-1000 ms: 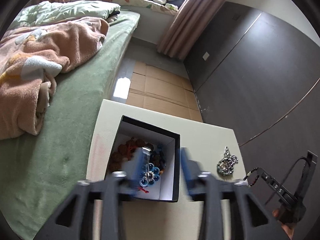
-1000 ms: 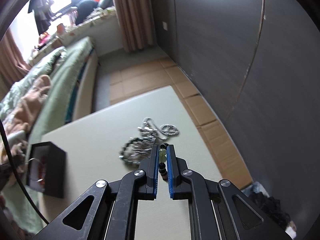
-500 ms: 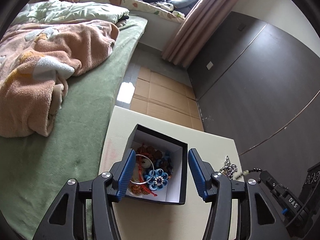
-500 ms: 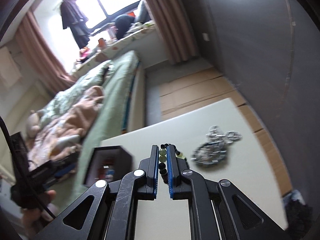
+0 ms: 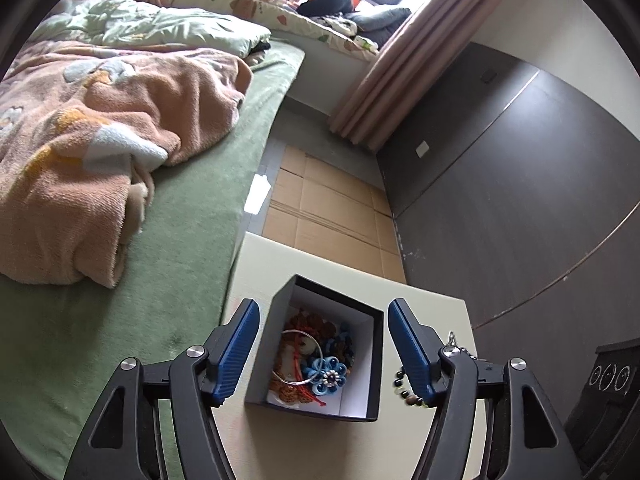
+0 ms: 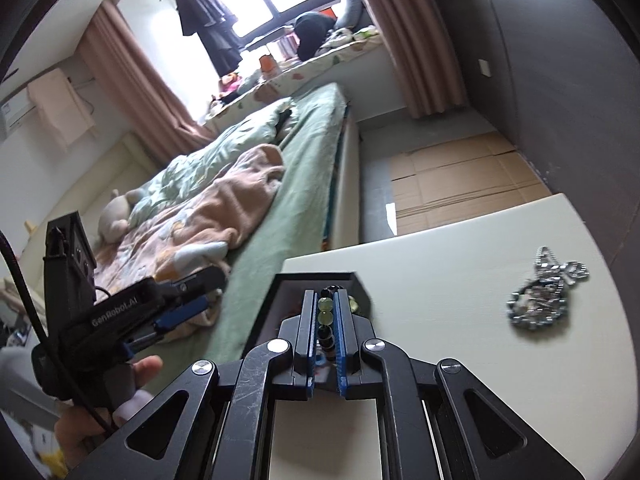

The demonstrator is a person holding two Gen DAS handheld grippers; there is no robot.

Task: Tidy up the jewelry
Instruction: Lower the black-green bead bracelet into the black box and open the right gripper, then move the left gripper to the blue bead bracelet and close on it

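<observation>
A black box (image 5: 372,360) with a white inside stands on the cream table (image 5: 424,304). In it lie a silver bangle (image 5: 298,356), a blue flower piece (image 5: 328,376), red cords and brown beads. My left gripper (image 5: 324,350) hangs above it, jaws opening, its pads either side of the box and clear of it. My right gripper (image 6: 325,304) is shut on a bracelet of green and black beads (image 6: 325,314) just over the box (image 6: 276,300). The bracelet (image 5: 402,384) also dangles at the box's right side, partly hidden.
A heap of silver chain jewelry (image 6: 540,300) lies on the table (image 6: 440,280) to the right. A bed with a green sheet (image 5: 160,280) and a peach blanket (image 5: 100,140) borders the table's left edge. Cardboard (image 5: 328,208) covers the floor beyond. A hand (image 6: 132,376) holds the left gripper (image 6: 210,290).
My left jaws have spread wider and pulled back a little from the box. The right gripper has swung left with the bead bracelet, from beside the silver heap to over the box.
</observation>
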